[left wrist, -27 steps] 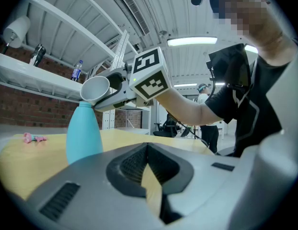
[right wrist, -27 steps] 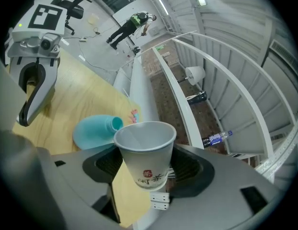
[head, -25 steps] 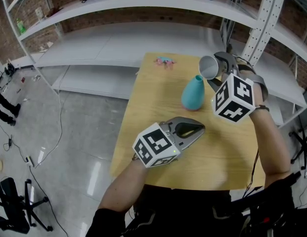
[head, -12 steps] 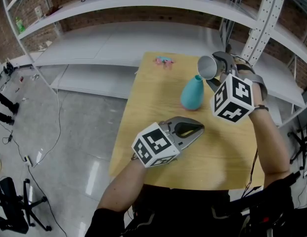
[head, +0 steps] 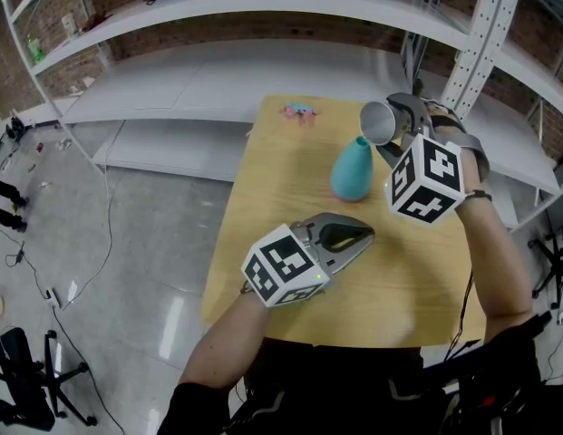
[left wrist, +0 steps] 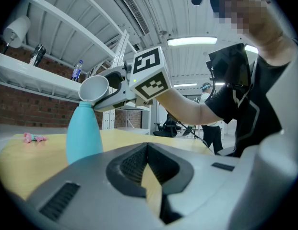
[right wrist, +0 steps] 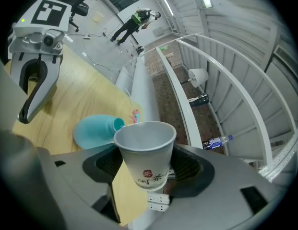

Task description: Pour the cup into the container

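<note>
A teal narrow-necked vase [head: 353, 171] stands upright on the wooden table [head: 290, 198]. My right gripper [head: 396, 127] is shut on a white paper cup [head: 380, 122], which is tipped on its side with its rim just above the vase's mouth. In the right gripper view the cup [right wrist: 146, 150] sits between the jaws, with the vase [right wrist: 95, 131] behind it. My left gripper [head: 364, 235] rests shut and empty on the table, in front of the vase. Its own view shows the vase [left wrist: 83, 133] and the cup [left wrist: 93, 87] at the left.
A small pink object [head: 301, 111] lies near the table's far edge. White metal shelving [head: 218, 7] runs behind the table, with an upright post [head: 476, 43] close to my right gripper. The table's left edge [head: 228, 216] drops to the floor.
Almost nothing has changed. My right gripper has moved the cup very slightly left, toward the vase's mouth. The left gripper has not moved.
</note>
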Demonstrator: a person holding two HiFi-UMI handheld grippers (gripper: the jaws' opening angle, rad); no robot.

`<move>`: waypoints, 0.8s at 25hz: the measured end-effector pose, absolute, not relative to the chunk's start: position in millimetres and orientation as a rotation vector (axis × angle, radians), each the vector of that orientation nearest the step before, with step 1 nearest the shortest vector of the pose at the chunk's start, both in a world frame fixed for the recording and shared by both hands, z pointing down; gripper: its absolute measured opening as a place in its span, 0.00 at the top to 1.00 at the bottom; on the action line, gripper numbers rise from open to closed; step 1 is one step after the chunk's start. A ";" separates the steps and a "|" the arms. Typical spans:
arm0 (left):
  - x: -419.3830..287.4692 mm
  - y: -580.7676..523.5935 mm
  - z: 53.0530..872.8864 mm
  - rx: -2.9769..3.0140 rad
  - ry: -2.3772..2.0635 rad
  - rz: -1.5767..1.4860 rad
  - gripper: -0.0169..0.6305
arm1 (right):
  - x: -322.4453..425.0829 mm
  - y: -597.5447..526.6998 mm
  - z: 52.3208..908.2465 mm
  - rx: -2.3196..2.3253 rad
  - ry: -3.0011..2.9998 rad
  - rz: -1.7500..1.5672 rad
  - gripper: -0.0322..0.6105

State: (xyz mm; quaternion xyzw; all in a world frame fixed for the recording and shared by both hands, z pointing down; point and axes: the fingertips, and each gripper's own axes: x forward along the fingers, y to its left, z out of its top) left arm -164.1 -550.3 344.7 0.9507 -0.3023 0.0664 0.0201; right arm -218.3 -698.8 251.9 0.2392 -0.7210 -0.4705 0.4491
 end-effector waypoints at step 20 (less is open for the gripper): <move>-163.8 -550.2 345.0 2.950 -0.938 0.206 0.97 | -219.9 -698.5 253.4 0.588 -1.746 -1.207 0.46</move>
